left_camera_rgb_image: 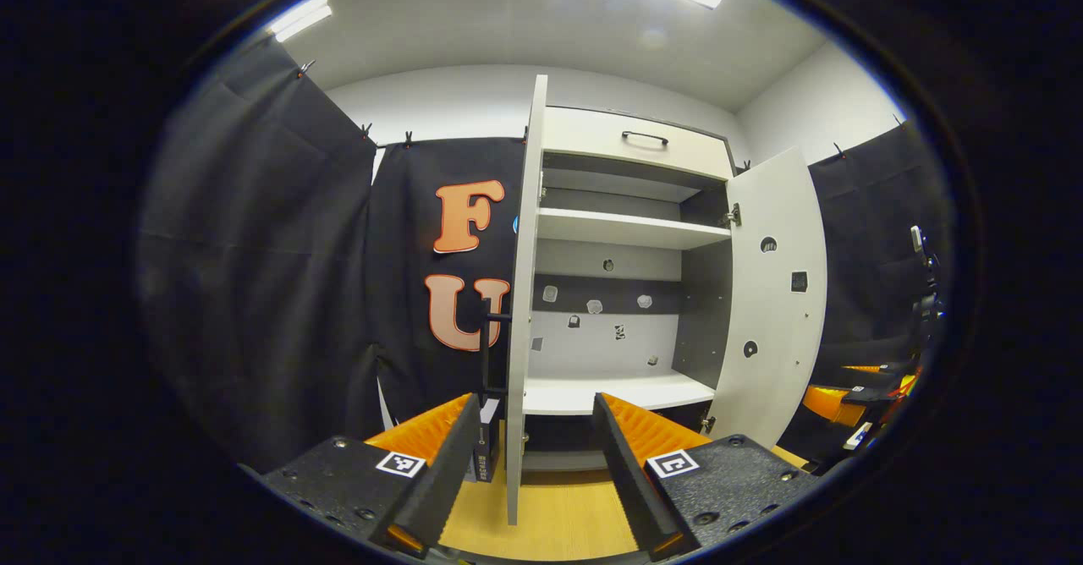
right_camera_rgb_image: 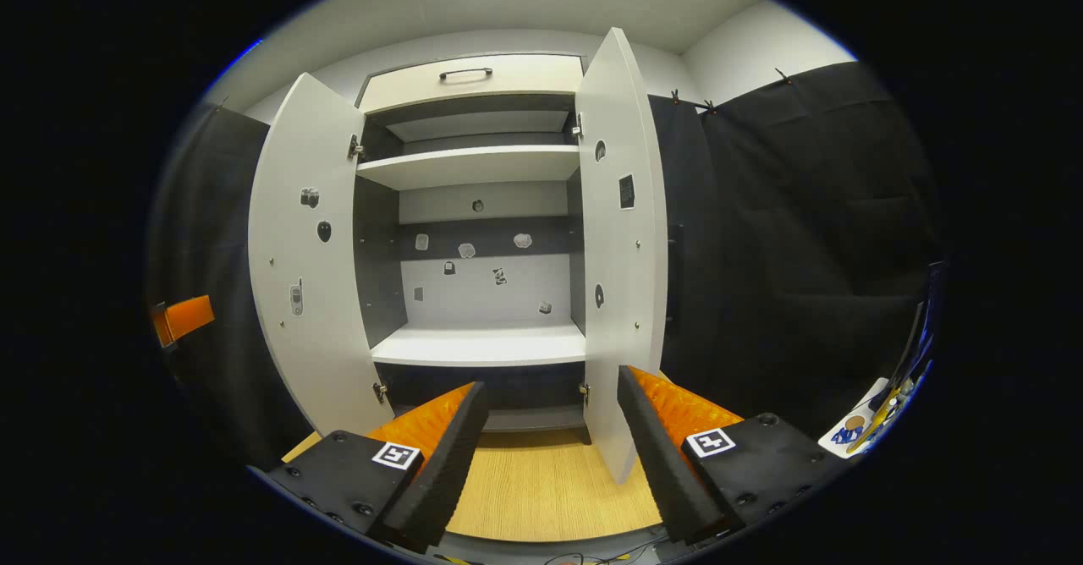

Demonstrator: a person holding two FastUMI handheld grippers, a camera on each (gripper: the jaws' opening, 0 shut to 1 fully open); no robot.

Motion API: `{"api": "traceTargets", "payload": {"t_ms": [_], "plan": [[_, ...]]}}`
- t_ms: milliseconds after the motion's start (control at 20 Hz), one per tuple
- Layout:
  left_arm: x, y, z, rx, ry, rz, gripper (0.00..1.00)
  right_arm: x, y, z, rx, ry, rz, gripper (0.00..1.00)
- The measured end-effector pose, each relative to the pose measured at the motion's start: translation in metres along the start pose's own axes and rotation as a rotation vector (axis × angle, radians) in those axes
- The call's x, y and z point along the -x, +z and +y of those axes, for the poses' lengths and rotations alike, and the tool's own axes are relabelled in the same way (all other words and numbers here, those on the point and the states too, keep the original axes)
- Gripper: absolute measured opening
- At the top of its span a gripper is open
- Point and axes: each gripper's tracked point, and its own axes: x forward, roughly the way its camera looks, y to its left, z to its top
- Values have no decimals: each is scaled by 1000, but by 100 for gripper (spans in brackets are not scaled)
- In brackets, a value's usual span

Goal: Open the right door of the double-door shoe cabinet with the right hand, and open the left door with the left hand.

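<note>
Black booth cloth flanks the shoe cabinet (right_camera_rgb_image: 482, 210), its left door (right_camera_rgb_image: 309, 260) and right door (right_camera_rgb_image: 622, 244) swung open, while left tongs (left_camera_rgb_image: 529, 451) and right tongs (right_camera_rgb_image: 550, 438) gape wide, holding nothing.

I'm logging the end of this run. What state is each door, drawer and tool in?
Left door: swung open.
Right door: swung open.
Top drawer: closed.
Lower shelf: bare.
Left tool: open, the left door's edge between its fingers, untouched.
Right tool: open, holding nothing.
</note>
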Motion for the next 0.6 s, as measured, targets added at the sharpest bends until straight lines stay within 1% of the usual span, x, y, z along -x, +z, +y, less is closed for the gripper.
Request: {"api": "traceTargets", "payload": {"t_ms": [50,100,150,200,300,600], "plan": [[0,-1,-1,5,-2,2,81,0,0,0,-2,0,0,99],[0,-2,-2,9,-3,7,89,1,0,2,-6,2,-1,99],[0,-3,-1,8,1,11,86,1,0,3,-9,4,-1,99],[-1,-5,-1,5,1,16,91,2,0,4,-9,4,-2,99],[1,-5,1,-2,7,17,94,3,1,3,-5,-5,-8,99],[-1,-2,8,7,22,6,94,6,3,3,-11,-10,-9,99]]}}
